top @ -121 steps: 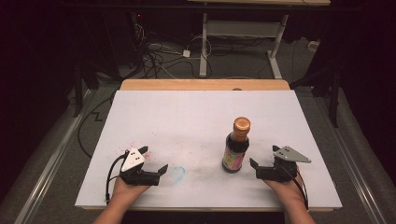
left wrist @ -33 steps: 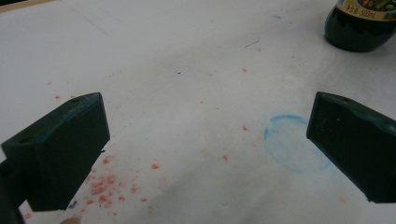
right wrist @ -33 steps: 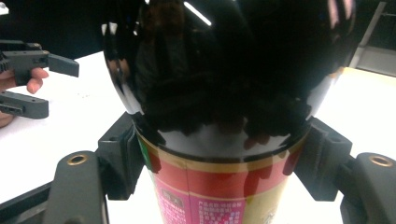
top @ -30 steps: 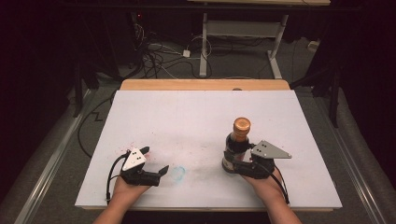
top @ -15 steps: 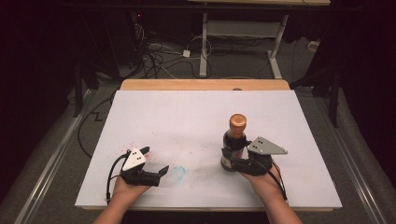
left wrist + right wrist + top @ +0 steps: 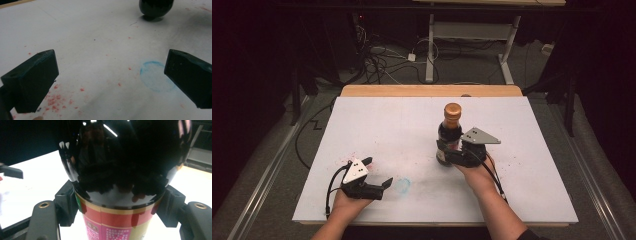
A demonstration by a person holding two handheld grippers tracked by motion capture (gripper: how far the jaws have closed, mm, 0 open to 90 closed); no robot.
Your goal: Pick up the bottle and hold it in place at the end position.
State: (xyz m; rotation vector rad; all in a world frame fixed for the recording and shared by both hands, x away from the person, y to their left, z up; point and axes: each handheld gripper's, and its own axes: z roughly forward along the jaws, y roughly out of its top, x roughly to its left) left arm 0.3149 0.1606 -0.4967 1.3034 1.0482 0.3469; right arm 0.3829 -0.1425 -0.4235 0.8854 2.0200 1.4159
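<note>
A dark sauce bottle [image 6: 450,131] with an orange cap and a red-and-pink label stands upright right of the table's middle. My right gripper [image 6: 445,153] is shut on its lower body; in the right gripper view the jaws press both sides of the bottle [image 6: 117,170] at the label's top edge. The bottle's rounded base [image 6: 156,7] casts a shadow on the board; whether it touches the board I cannot tell. My left gripper [image 6: 378,171] rests open near the front left, its jaws [image 6: 110,77] wide apart with nothing between them.
A white board [image 6: 387,125] covers the wooden table. A faint blue circle [image 6: 402,185] is drawn just right of the left gripper, with red specks [image 6: 53,100] around it. Cables and desk legs lie on the floor beyond the far edge.
My right gripper came in from the right and shut on the bottle. Since then bottle and gripper have shifted left and upward in the high view. The left gripper has stayed put.
</note>
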